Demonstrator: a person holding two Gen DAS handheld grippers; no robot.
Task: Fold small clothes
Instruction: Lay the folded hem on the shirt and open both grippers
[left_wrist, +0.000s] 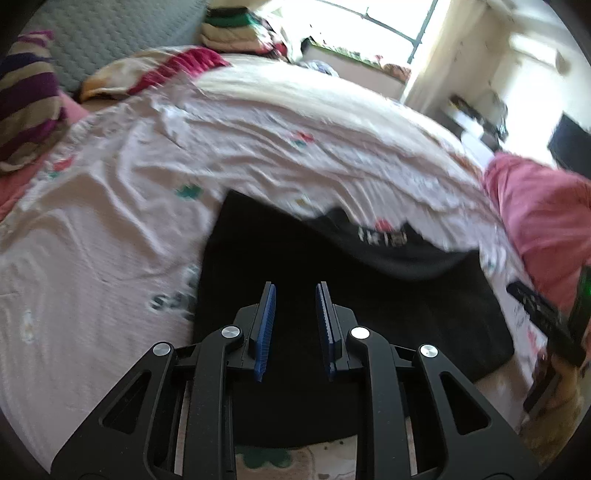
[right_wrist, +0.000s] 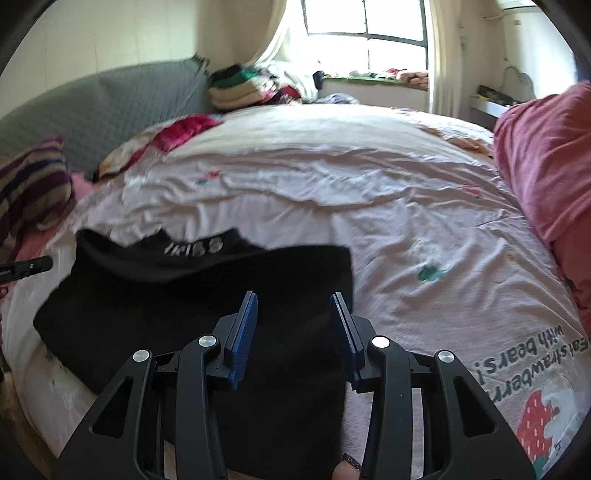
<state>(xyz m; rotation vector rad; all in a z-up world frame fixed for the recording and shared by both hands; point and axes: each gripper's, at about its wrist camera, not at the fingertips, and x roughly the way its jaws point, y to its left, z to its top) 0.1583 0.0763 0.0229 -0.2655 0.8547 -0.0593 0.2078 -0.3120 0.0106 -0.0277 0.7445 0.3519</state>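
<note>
Black garment (left_wrist: 332, 280) spread flat on the pale printed bedsheet (left_wrist: 110, 229), near the front edge of the bed, its far edge with a waistband-like strip rumpled and carrying white lettering. Left gripper (left_wrist: 295, 295) poised over the near left part of the garment, blue pads parted, nothing between them. Right gripper (right_wrist: 293, 306) poised over the garment's near right edge, jaws likewise spread and empty, one finger over black cloth and the other over bare sheet just beside the garment. Likely trouble from here: pinching the sheet together with the garment, since the right pads straddle the boundary; catching only one layer of the dark fabric, leaving a crooked fold; uneven lifts by the two sides, skewing the hem. Both views blurred, so the exact edge of black cloth hard to judge, another cause of a missed grasp. Writing: white characters on the garment's far band, too smeared to read with confidence. On the sheet to the right of the garment, upside-down print reading roughly "Eat strawberries with bears" (right_wrist: 535, 354), beside a strawberry picture (right_wrist: 535, 424); the ending partly cut off.
</note>
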